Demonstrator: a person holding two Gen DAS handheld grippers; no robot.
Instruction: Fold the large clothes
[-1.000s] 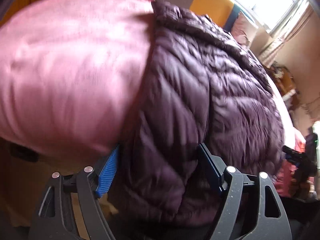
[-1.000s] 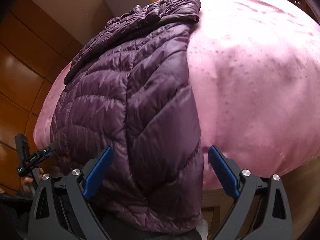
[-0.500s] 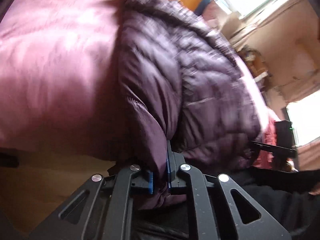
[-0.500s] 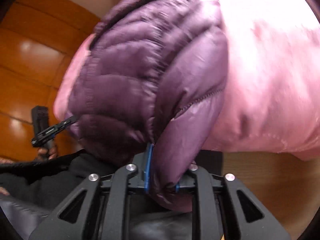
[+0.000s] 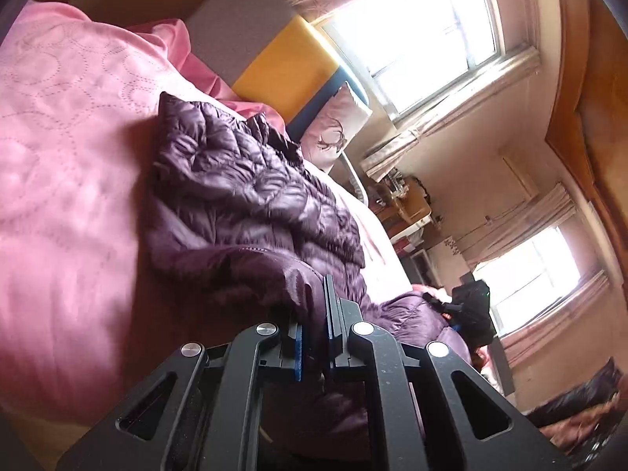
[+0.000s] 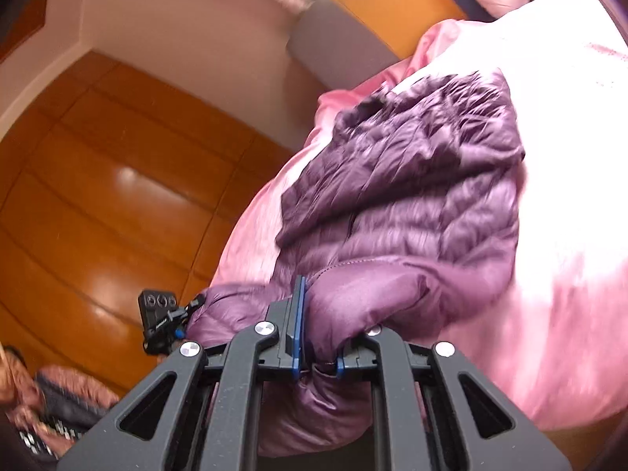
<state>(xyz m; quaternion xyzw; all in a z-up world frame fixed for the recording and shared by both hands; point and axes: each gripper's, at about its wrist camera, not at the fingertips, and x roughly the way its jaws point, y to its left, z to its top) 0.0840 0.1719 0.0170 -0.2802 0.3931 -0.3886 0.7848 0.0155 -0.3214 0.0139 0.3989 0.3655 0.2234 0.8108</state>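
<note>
Bedroom setting: a bed with a pink quilted bedspread (image 5: 70, 165), bright windows behind, a wooden wardrobe (image 6: 98, 180) to one side. On the bedspread lies a purple down jacket (image 5: 243, 196), collar end toward the headboard, hem end at the near edge of the bed.

Left tongs (image 5: 314, 337): pressed together, pinching the jacket's hem at the near edge. Right tongs (image 6: 318, 349): likewise pinching a thick bunch of the hem fabric, some of it bulging below the pads.

Judgement: the step in hand is carrying the hem up and over toward the collar. To do it well, raise both corners level, keep the hem taut between them, and lay it squarely on the upper half. Slippery padded fabric may creep out of the grip; the bunched right hold risks an uneven fold.
</note>
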